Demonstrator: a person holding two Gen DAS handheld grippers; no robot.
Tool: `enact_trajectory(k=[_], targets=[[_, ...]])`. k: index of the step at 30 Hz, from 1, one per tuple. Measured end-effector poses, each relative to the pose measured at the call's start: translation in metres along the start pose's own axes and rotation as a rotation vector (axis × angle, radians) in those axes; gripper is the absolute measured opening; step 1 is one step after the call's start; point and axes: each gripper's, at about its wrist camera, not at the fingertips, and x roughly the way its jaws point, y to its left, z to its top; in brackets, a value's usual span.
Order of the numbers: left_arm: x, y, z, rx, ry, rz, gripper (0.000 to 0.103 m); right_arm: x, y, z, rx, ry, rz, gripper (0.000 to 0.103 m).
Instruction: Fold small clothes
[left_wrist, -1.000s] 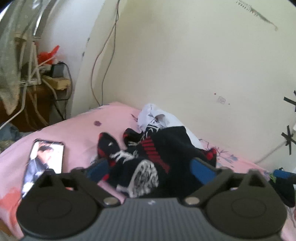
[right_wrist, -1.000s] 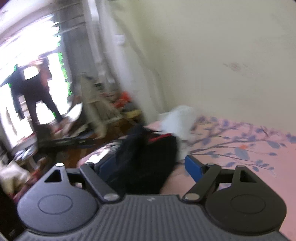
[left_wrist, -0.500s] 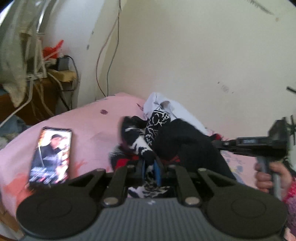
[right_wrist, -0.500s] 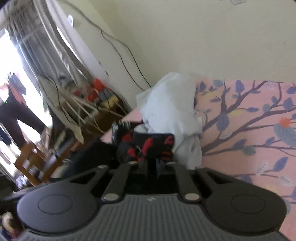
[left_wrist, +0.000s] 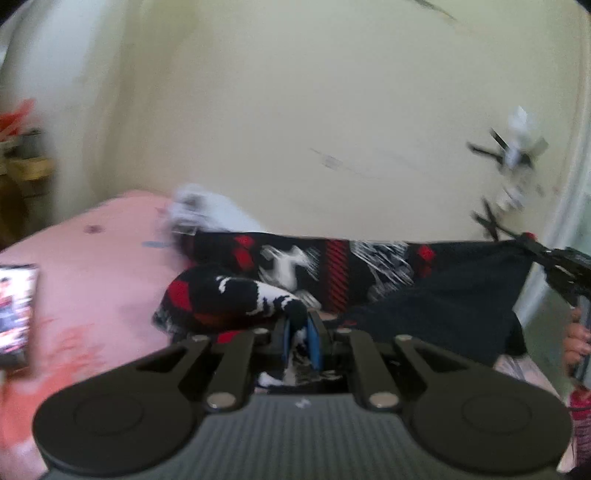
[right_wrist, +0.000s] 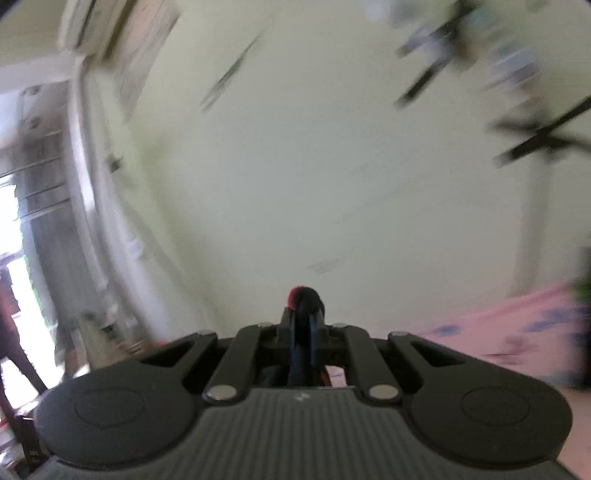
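**Garment stretched out, no fold made yet**

The pink bedsheet (left_wrist: 96, 266) fills the lower part of the left wrist view, with a pale wall behind it. Across it a dark patterned garment (left_wrist: 332, 266) (black with red and white print) hangs taut as a band between the two tools, its nearer folds bunched toward the left one. Behind it lies a white cloth (left_wrist: 207, 210) in a heap, apparently waiting its turn. A phone (left_wrist: 14, 314) rests on the sheet at the left edge.

The left gripper (left_wrist: 301, 338) has its jaws pressed together, pinching a printed edge of the garment. The right gripper (right_wrist: 303, 332) is likewise clamped on a dark, red-tipped corner of it; from the left wrist view it shows at the far right, held by a hand (left_wrist: 576, 343).

By my reading the work is at its start: the piece is picked up and spread, but laying it flat and every fold remain, as does the white cloth.
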Motion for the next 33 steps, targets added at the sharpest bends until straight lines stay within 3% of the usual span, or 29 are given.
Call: enact_trajectory(k=[1, 2, 3, 4, 6, 8, 12, 14, 17, 19, 23, 25, 27, 29, 30, 31, 33], targets=[[0.013, -0.008, -0.001, 0.026, 0.038, -0.017, 0.01, -0.021, -0.008, -0.003, -0.003, -0.006, -0.073, 0.005], [0.024, -0.013, -0.003, 0.047, 0.082, -0.028, 0.01, -0.04, -0.017, -0.008, -0.013, 0.013, -0.158, 0.029], [0.033, -0.016, -0.006, 0.066, 0.126, -0.036, 0.01, -0.055, -0.025, -0.014, -0.024, 0.034, -0.245, 0.065], [0.04, -0.018, -0.01, 0.088, 0.171, -0.038, 0.011, -0.071, -0.032, -0.02, -0.044, 0.024, -0.353, 0.079], [0.045, -0.018, -0.015, 0.121, 0.219, -0.047, 0.014, -0.102, -0.046, -0.03, -0.085, -0.011, -0.506, 0.08], [0.037, -0.018, -0.015, 0.138, 0.224, -0.05, 0.016, -0.117, -0.06, -0.03, -0.05, -0.005, -0.544, 0.079], [0.015, -0.014, 0.012, 0.112, 0.109, -0.026, 0.027, -0.092, -0.063, -0.032, -0.016, 0.036, -0.443, 0.079], [0.01, -0.011, 0.029, 0.092, 0.043, -0.02, 0.032, -0.057, -0.056, -0.036, -0.052, 0.105, -0.36, 0.078], [0.034, -0.015, 0.05, 0.151, 0.031, 0.01, 0.038, -0.003, -0.035, -0.047, -0.122, 0.235, -0.215, 0.078], [0.061, -0.02, 0.055, 0.189, 0.082, 0.002, 0.051, 0.034, -0.021, -0.054, -0.179, 0.312, -0.135, 0.078], [0.139, -0.024, 0.046, 0.22, 0.31, -0.095, 0.06, 0.075, -0.014, -0.069, -0.23, 0.444, -0.089, 0.078], [0.164, -0.025, 0.033, 0.22, 0.416, -0.149, 0.076, 0.076, -0.015, -0.078, -0.233, 0.486, -0.085, 0.078], [0.176, -0.025, 0.019, 0.184, 0.5, -0.238, 0.079, 0.061, -0.016, -0.086, -0.234, 0.504, -0.085, 0.079], [0.17, -0.026, 0.007, 0.182, 0.495, -0.268, 0.074, 0.047, -0.02, -0.087, -0.235, 0.5, -0.092, 0.08], [0.164, -0.028, 0.005, 0.193, 0.477, -0.268, 0.058, 0.042, -0.02, -0.086, -0.232, 0.493, -0.101, 0.08], [0.156, -0.029, 0.003, 0.2, 0.466, -0.276, 0.034, 0.037, -0.023, -0.083, -0.228, 0.482, -0.113, 0.081], [0.139, -0.03, 0.004, 0.198, 0.418, -0.266, 0.02, 0.034, -0.022, -0.077, -0.22, 0.459, -0.142, 0.082]])
